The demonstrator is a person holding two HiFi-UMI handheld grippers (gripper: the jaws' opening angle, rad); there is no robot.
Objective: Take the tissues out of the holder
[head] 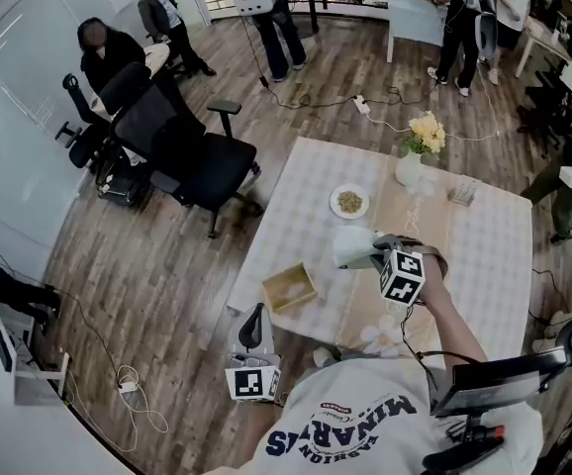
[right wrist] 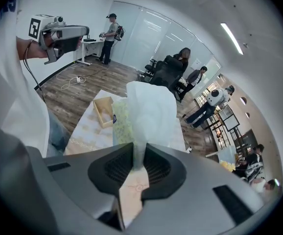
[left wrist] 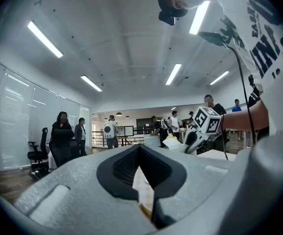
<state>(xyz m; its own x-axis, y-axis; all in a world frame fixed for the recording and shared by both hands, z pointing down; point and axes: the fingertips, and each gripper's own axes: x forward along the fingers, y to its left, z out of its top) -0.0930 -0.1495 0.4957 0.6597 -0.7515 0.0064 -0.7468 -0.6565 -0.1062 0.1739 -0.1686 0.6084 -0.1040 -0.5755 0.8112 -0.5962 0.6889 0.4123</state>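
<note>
The right tongs [head: 370, 255] are clamped on a soft tissue pack [head: 348, 246] in filmy, translucent wrapping. They hold it above the middle of the worktop [head: 484, 255], clear of the cloth. The right gripper view shows the wrapper [right wrist: 149, 111] pinched to a thin fold between the ribbed dark pads, with a pale green print on its side. The head view is too small to show that detail.

The tissue holder [head: 289, 287], a shallow open box of light wood, sits at 8 o'clock from the pack, near the worktop's left edge. The left tongs [head: 255, 315] hover at 6 o'clock from it, at the near edge. In their own view the left tongs [left wrist: 140, 151] are together with nothing between them.

Bare checked cloth lies open between the holder and a round plate [head: 349, 202] at 12 o'clock from the pack.
</note>
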